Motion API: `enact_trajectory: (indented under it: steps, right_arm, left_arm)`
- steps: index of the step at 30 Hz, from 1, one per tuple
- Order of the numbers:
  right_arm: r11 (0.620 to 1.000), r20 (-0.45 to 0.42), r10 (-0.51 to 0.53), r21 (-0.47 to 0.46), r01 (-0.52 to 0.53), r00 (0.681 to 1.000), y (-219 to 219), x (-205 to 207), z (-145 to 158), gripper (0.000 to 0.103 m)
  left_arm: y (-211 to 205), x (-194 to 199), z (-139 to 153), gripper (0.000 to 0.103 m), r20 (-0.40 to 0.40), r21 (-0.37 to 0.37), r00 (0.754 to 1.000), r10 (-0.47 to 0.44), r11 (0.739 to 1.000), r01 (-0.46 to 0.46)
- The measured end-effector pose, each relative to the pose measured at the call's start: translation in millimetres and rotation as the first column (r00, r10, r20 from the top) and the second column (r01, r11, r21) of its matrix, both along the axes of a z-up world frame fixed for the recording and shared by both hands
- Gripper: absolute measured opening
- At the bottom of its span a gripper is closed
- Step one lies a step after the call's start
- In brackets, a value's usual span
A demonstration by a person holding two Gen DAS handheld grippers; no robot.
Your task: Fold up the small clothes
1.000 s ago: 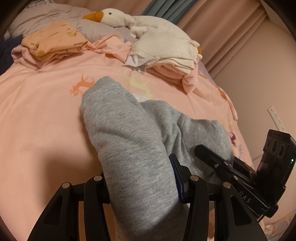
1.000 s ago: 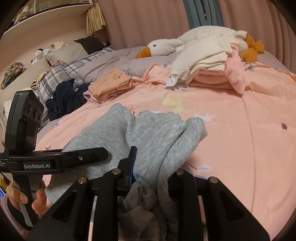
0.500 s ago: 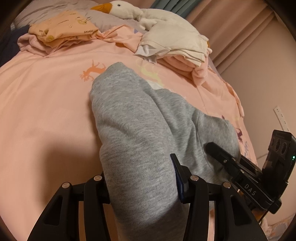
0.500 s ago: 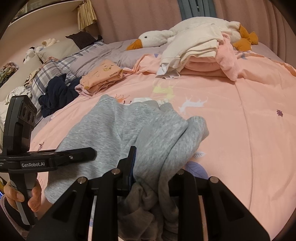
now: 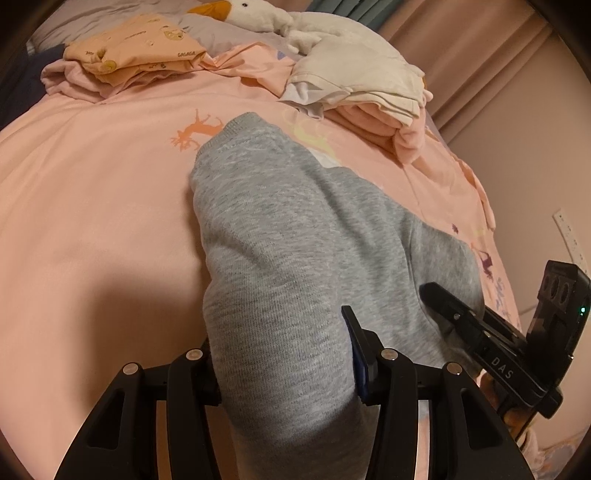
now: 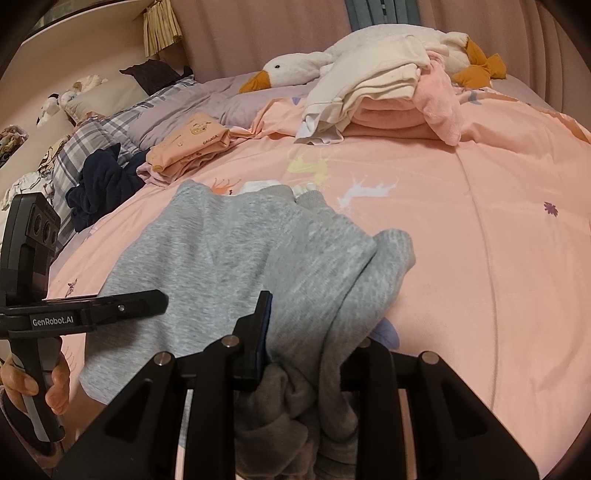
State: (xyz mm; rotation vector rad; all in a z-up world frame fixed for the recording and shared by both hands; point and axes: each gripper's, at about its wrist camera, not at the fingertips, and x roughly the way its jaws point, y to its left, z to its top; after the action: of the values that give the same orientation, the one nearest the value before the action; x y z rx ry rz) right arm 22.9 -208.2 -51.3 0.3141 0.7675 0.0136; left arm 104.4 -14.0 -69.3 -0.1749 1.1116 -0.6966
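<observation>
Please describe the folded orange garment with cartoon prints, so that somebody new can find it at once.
Start from the big white plush goose lying at the far side of the pink bedspread. In front of its orange beak lies the small folded peach-orange printed garment. Unlike the taller cream-and-pink folded stack nearby, it has small cartoon prints and lettering.

Big bed [image 6: 498, 258] with a pink sheet, pink curtains [image 6: 258, 37] behind it, plaid pillow [image 6: 92, 144], white shelf [image 6: 74, 29], warm dim light
</observation>
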Motion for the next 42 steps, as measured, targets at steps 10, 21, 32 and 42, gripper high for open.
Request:
enact_trajectory:
  steps: [10,21,32,42]
  right_arm:
    - [1.000,-0.019,-0.011,-0.017,0.010,1.000,-2,0,-7,0.031]
    - [0.999,-0.039,-0.027,-0.030,0.026,0.999,-4,-1,-13,0.034]
    - [0.999,-0.042,-0.035,-0.031,0.034,0.999,-7,-4,-16,0.036]
    - [0.999,-0.039,-0.038,-0.038,0.036,0.999,-7,-6,-16,0.037]
  left_arm:
    - [3,-2,-3,0.053,-0.003,0.017,1.000,0.009,1.000,-0.009]
    - [1,-4,-2,0.057,0.014,0.052,1.000,0.015,0.999,-0.016]
    - [2,-7,-1,0.058,0.029,0.068,0.999,0.018,0.998,-0.020]
    - [3,-10,-1,0.058,0.035,0.075,0.999,0.019,0.997,-0.022]
